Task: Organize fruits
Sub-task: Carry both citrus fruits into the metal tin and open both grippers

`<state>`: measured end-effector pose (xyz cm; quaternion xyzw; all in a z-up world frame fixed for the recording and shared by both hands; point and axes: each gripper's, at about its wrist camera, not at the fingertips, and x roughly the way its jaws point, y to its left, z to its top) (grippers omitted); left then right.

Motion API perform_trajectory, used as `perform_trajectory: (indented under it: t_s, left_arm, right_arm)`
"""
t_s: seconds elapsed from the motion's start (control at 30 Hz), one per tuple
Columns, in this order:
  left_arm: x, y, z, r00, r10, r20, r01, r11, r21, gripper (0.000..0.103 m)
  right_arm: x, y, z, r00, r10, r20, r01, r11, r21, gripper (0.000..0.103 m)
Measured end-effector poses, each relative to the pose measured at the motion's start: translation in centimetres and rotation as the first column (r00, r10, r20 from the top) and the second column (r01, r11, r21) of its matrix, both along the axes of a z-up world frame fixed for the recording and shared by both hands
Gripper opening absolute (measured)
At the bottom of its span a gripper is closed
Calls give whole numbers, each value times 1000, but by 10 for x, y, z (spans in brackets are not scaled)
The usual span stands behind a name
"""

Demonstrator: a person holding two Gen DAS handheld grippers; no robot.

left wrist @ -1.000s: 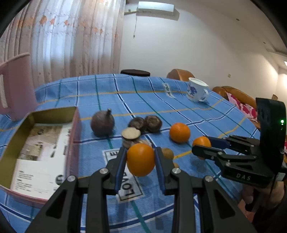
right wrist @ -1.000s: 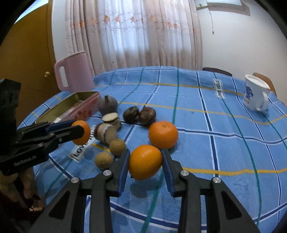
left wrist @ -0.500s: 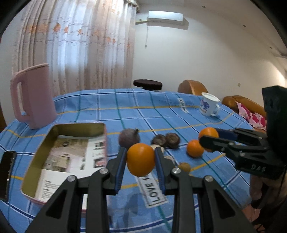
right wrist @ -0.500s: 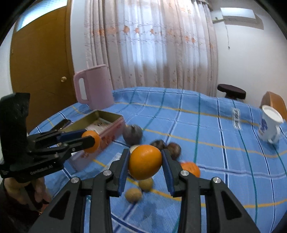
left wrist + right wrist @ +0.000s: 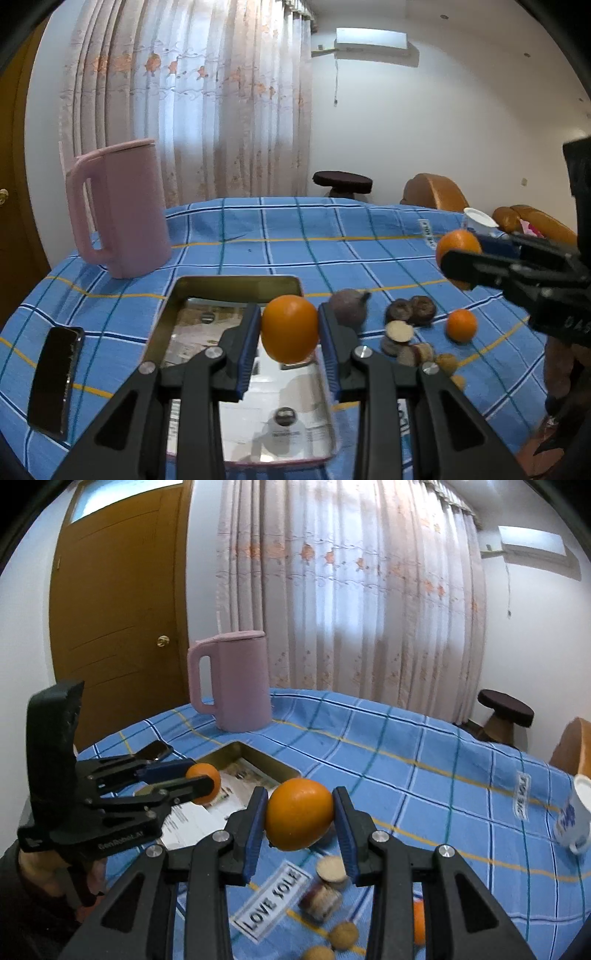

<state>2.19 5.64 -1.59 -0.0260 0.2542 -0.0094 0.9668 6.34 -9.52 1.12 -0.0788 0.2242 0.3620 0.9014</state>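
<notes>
My left gripper (image 5: 290, 334) is shut on an orange (image 5: 290, 328) and holds it above the far right part of an open gold tin box (image 5: 236, 284). My right gripper (image 5: 299, 818) is shut on a second orange (image 5: 299, 814), raised above the table just right of the tin (image 5: 258, 755). The left gripper and its orange (image 5: 204, 777) hang over the tin in the right wrist view. The right gripper's orange (image 5: 458, 245) shows at the right of the left wrist view. A third orange (image 5: 461, 325) lies on the blue checked cloth.
A pink jug (image 5: 122, 210) stands behind the tin. A black phone (image 5: 55, 376) lies left of it. A dark round fruit (image 5: 349, 306), dark and cut brown fruits (image 5: 408, 314) and small tan ones (image 5: 343, 936) lie right of the tin. A white cup (image 5: 574, 818) stands far right.
Both grippers rose and swung left with their oranges. The left one now hangs over the tin; the right one has come close beside it.
</notes>
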Motion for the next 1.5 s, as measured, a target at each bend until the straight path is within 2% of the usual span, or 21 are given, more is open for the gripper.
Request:
perform_trajectory:
  t_s: [0.3,0.43,0.8,0.97,1.2,1.27,1.33,1.37,1.43,1.47,1.5]
  left_arm:
    - [12,26,-2,999,47,-23,-47,999,9,33]
    - [17,38,-9,997,63,-49,-63,998,1,33]
    - [21,56,-38,986,104,-130,-105,995,1,33]
    - [21,60,-51,980,111,-166,-115,993,-11,33]
    - [13,64,-54,977,134,-163,-136,991,2,35]
    - [9,62,-51,977,152,-150,-149,988,31,41]
    - [6,64,-47,978,152,-140,-152,988,15,57]
    - [4,64,-45,979,154,-131,-154,988,12,63]
    - [0,63,-41,983,144,-116,-146,989,-6,74]
    - [-2,61,-39,983,151,-109,-152,988,-8,81]
    - [-5,57,-37,984,151,-97,-152,988,-9,84]
  right_arm:
    - [11,43,5,998,67,-3,-67,998,-13,38]
    - [16,61,-1,995,95,-37,-96,995,-14,38]
    - [22,111,-57,975,153,-162,-169,982,-89,38]
    - [18,122,-70,970,166,-177,-189,974,-124,38]
    - [15,132,-79,967,178,-184,-208,965,-161,38]
    - [15,131,-80,968,175,-182,-205,966,-159,39]
    - [16,128,-79,971,160,-179,-188,970,-154,41]
    - [14,123,-76,974,151,-171,-177,973,-148,43]
    - [11,110,-68,981,126,-147,-146,980,-134,57]
    - [10,104,-65,984,112,-140,-130,984,-125,58]
    - [8,95,-61,986,101,-134,-116,987,-109,58]
